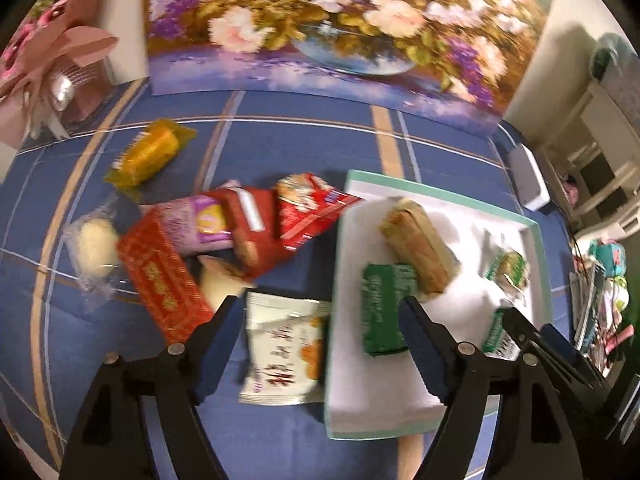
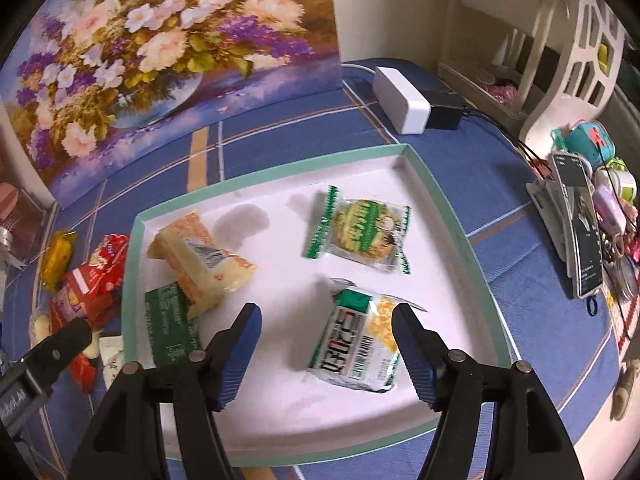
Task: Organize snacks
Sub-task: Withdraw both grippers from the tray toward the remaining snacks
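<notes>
Both claws spread wide, nothing pinched: left gripper (image 1: 316, 304) hangs over the white packet (image 1: 284, 354) on the blue plaid cloth (image 1: 280, 132), just beside the tray (image 1: 440, 194); right gripper (image 2: 326, 312) hovers above the tray (image 2: 280, 168) floor, green-and-white pack (image 2: 358, 346) lying between its fingers. Also in the tray: 1 round green biscuit pack (image 2: 360, 232), 1 orange-cream wafer pack (image 2: 200, 260) overlapping 1 dark green bar (image 2: 170, 322). Off the tray's left side sits a loose heap of red packets (image 1: 256, 224), a red box (image 1: 164, 276), a yellow cake (image 1: 150, 154) and a pale sweet (image 1: 94, 246). Flower painting (image 2: 160, 48) leans at the back, white box (image 2: 400, 94) beside it, cluttered shelves (image 2: 588, 200) off right.
</notes>
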